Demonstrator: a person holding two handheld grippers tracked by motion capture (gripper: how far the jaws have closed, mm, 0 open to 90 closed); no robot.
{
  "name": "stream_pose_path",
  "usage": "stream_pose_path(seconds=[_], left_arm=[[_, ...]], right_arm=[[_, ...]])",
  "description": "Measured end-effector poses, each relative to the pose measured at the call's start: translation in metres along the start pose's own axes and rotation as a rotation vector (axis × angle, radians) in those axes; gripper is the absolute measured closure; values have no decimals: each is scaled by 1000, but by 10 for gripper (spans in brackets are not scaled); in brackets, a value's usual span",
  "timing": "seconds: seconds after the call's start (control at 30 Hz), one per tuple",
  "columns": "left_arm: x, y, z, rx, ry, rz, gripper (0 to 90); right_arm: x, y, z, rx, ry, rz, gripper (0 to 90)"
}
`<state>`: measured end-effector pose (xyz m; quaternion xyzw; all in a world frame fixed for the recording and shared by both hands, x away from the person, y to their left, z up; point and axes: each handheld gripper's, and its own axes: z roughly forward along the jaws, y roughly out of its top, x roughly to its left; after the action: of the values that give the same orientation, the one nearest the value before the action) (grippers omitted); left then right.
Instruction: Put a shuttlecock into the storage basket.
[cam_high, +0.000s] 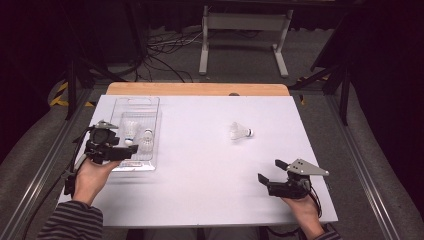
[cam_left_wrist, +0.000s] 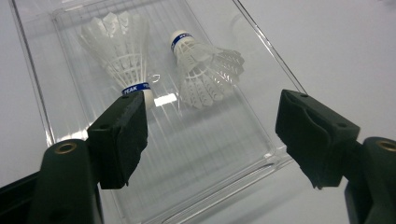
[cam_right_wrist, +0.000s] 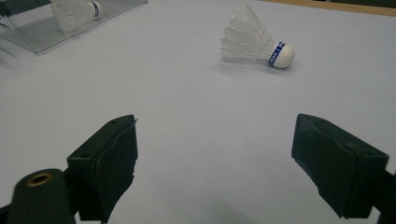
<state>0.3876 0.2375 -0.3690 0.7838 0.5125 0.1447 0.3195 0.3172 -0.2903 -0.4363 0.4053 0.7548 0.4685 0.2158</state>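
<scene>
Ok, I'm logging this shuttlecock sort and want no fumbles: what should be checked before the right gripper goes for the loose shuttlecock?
1. Right gripper open: ok, jaws stand wide apart with nothing between them.
2. Loose shuttlecock reachable: ok, it lies on its side on the white table, ahead of the jaws, cork pointing right in the right gripper view.
3. Path clear: ok, bare table between jaws and shuttlecock.
4. Room in the clear tray: ok, two shuttlecocks lie at its far end, near part free.
5. Left gripper out of the way: not ok, it hovers open over the tray.
</scene>
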Motion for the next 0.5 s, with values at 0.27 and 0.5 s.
stream_pose_path(seconds=[0.27, 0.5], left_arm=[[-3, -4, -2, -17, -17, 14, 258], [-5, -10, -4, -28, -28, 12, 255]], right_arm=[[0, 0, 0, 2, 0, 0, 152], [0, 0, 0, 1, 1, -1, 152]])
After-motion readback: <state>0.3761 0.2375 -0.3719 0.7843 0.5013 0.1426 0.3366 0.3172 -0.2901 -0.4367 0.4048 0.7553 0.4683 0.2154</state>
